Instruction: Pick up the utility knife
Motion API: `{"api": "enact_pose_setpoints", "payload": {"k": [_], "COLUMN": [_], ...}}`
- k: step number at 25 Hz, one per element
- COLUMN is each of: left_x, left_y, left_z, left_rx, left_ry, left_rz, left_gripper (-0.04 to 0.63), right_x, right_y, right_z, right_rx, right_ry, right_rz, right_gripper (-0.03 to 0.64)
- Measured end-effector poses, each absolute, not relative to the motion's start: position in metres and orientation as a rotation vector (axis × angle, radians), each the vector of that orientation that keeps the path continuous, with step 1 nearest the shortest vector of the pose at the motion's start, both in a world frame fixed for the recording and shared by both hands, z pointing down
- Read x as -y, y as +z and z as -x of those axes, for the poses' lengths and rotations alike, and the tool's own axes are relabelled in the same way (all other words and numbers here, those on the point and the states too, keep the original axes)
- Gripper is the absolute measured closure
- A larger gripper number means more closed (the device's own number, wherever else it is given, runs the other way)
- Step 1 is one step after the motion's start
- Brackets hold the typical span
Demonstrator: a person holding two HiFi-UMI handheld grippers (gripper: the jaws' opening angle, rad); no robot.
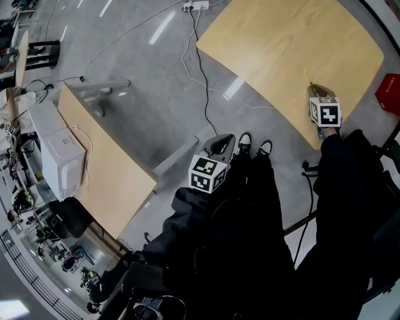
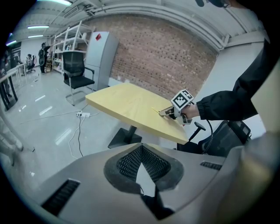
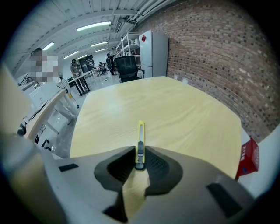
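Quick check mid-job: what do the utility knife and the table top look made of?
Utility knife: probably a plastic body, bright yellow and smooth; a grey strip down its middle may be metal.
Table top: pale wood-look board, likely laminate or veneer; faint grain streaks, soft sheen.

From where I stand I count two claws, the left claw (image 1: 220, 145) and the right claw (image 1: 316, 92), and just one utility knife (image 3: 140, 139). There are two wooden counters: the far counter (image 1: 281, 44) at one o'clock and the side counter (image 1: 109, 169) at nine o'clock. One red box (image 1: 389, 92) sits at three o'clock. I see two shoes (image 1: 244, 142), one black office chair (image 2: 74, 72) and one power strip (image 1: 195, 5) at twelve o'clock.
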State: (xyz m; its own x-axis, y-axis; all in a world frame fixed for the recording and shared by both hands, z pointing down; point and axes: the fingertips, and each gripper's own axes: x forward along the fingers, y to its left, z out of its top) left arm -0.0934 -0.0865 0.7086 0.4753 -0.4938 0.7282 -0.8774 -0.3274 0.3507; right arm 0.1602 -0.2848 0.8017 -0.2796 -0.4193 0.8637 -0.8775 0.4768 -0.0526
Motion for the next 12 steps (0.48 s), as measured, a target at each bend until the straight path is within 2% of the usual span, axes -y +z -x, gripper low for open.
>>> {"api": "enact_pose_setpoints", "payload": {"k": [6,12], "left_x": [0.082,0.086], "left_y": [0.707,0.689], "left_z": [0.096,0.086], "left_rx": [1.141,1.142], "left_ry": [0.646,0.600], "left_rz": [-1.989,-2.034], "left_gripper": [0.594,0.594], "right_x": [0.282,0.265], "right_y": [0.790,0.737], "right_z": [-0.163,-0.168], "right_rx": [1.902,1.995], "right_ry": [0.667,0.640], "right_rz": [-1.139,-1.305], "right_gripper": [0.548,0.548]}}
